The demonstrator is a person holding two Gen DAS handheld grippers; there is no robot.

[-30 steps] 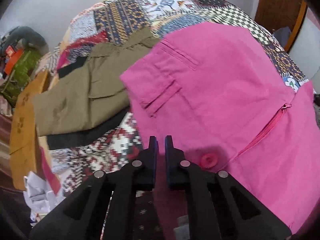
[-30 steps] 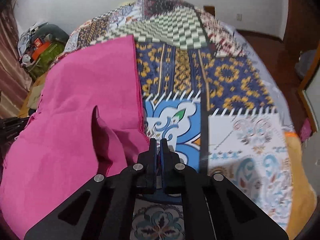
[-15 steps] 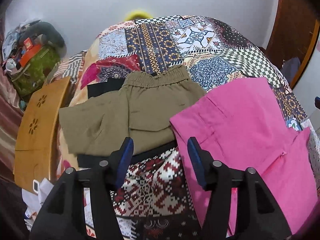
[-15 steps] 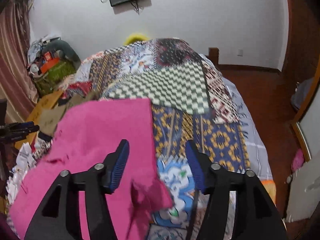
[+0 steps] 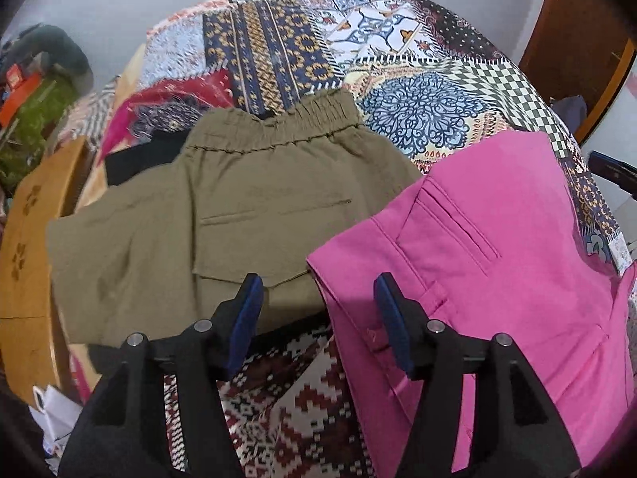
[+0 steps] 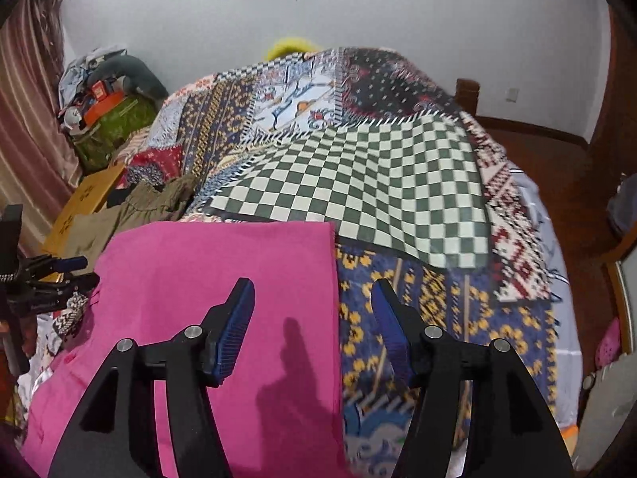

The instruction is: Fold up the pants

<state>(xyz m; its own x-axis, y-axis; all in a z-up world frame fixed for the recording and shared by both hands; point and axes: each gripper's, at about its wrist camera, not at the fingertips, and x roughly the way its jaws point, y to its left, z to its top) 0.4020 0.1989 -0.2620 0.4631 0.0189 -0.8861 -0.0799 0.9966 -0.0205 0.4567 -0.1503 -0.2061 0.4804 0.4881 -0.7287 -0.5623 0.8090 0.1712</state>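
Pink pants [image 5: 497, 263] lie folded flat on the patchwork bedspread [image 5: 430, 107], waistband corner and back pocket showing in the left wrist view. They also show in the right wrist view [image 6: 223, 279], with a straight right edge. My left gripper [image 5: 316, 294] is open and empty, held above the bed over the pink pants' left corner. My right gripper [image 6: 312, 298] is open and empty, above the pink pants' right edge.
Folded olive pants [image 5: 223, 207] lie left of the pink ones, on top of a black garment [image 5: 139, 159]. A wooden board [image 5: 28, 263] stands at the bed's left. Bags and clutter [image 6: 107, 111] sit by the wall. Wooden floor [image 6: 565, 183] lies right of the bed.
Both grippers were shut on the pink pants a second ago. They opened, let go of the cloth and lifted back. The pink pants now lie flat.
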